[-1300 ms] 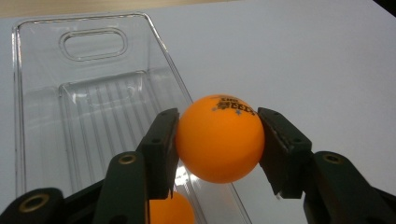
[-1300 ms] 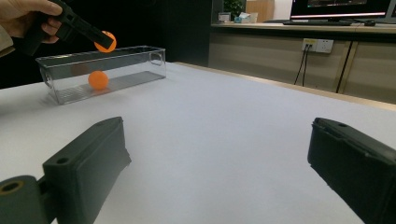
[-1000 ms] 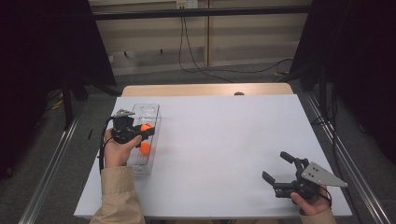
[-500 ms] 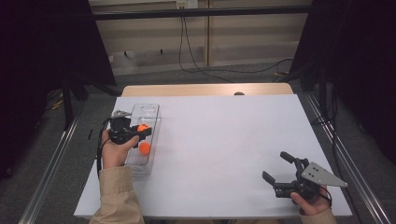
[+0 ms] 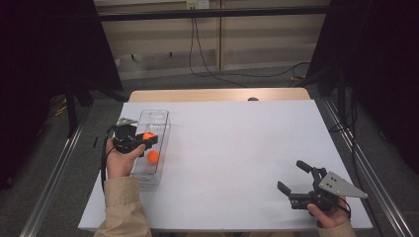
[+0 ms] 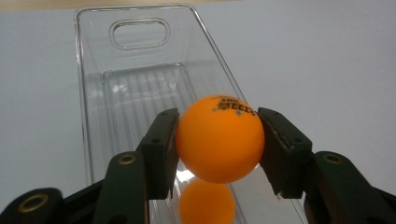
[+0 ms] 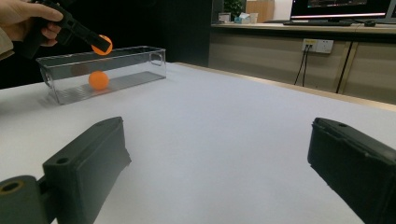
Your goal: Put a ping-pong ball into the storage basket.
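At centre of the left gripper view, the left gripper (image 6: 219, 140) pinches an orange ball (image 6: 219, 139) above a clear plastic bin (image 6: 88, 93). A second orange ball (image 6: 207, 201) lies below inside. At lower right of the high view, the right gripper (image 5: 295, 183) stands spread.

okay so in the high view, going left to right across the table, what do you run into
Left gripper holding an orange ball above the clear bin → second orange ball lying in the bin → bare white table → right gripper, fingers open and empty.
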The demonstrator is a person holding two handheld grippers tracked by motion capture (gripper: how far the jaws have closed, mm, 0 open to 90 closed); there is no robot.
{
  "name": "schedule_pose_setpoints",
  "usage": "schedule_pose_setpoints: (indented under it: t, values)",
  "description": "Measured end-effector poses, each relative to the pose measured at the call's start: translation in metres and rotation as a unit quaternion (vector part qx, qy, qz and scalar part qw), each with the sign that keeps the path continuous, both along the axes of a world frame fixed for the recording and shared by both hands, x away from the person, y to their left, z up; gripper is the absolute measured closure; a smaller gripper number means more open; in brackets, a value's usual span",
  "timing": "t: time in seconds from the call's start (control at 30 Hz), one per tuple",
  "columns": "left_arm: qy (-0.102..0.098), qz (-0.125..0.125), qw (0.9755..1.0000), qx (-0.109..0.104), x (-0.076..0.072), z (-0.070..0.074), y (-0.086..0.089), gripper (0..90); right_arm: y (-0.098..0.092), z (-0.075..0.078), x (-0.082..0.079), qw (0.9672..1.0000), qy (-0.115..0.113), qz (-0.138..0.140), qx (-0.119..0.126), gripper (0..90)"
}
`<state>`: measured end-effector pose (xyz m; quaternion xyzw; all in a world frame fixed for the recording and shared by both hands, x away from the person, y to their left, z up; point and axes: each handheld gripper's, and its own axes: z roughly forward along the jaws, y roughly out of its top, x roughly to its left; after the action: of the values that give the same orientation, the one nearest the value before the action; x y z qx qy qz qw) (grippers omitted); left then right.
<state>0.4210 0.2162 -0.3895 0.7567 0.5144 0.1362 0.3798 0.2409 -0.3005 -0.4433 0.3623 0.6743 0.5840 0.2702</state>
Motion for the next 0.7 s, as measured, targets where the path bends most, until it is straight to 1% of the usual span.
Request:
schedule_pose_setpoints:
  t: [0.07, 0.1, 0.13, 0.23, 0.3, 0.33, 0.37, 0.5, 0.6, 0.7]
  values:
    - [-0.001, 0.005, 1.0000, 0.000, 0.001, -0.001, 0.000, 49.2, 0.000, 0.000, 0.000, 1.0000, 0.001, -0.001, 0.000, 4.3]
    - [-0.001, 0.005, 1.0000, 0.000, 0.001, -0.001, 0.000, 46.9, 0.000, 0.000, 0.000, 1.0000, 0.001, -0.001, 0.000, 4.3]
    - [-0.004, 0.010, 0.9999, 0.005, 0.001, -0.001, 0.000, 44.8, -0.001, 0.000, -0.001, 1.0000, 0.001, -0.002, 0.000, 4.3]
    - [-0.006, 0.009, 0.9999, 0.007, 0.001, -0.001, -0.001, 42.0, -0.002, 0.000, -0.002, 1.0000, 0.000, -0.003, 0.001, 4.3]
    - [-0.008, 0.009, 0.9999, 0.005, 0.001, -0.001, -0.001, 39.3, -0.003, 0.000, -0.002, 1.0000, 0.000, -0.004, 0.001, 4.3]
    - [-0.008, 0.011, 0.9999, -0.002, 0.000, -0.001, -0.001, 37.9, -0.003, 0.000, -0.002, 1.0000, 0.000, -0.005, 0.000, 4.3]
    - [-0.008, 0.011, 0.9999, -0.002, 0.000, -0.001, -0.001, 36.6, -0.003, 0.000, -0.002, 1.0000, 0.000, -0.005, 0.000, 4.3]
    - [-0.010, 0.017, 0.9998, -0.006, -0.004, 0.001, 0.002, 32.3, -0.002, 0.000, -0.002, 1.0000, 0.001, -0.004, 0.000, 4.3]
    - [-0.020, 0.017, 0.9996, -0.004, -0.009, 0.003, 0.003, 30.2, -0.002, 0.000, -0.002, 1.0000, 0.001, -0.003, 0.000, 4.4]
    - [-0.025, 0.019, 0.9995, -0.005, -0.012, 0.005, 0.003, 26.8, -0.002, 0.000, -0.002, 1.0000, 0.001, -0.004, 0.000, 4.3]
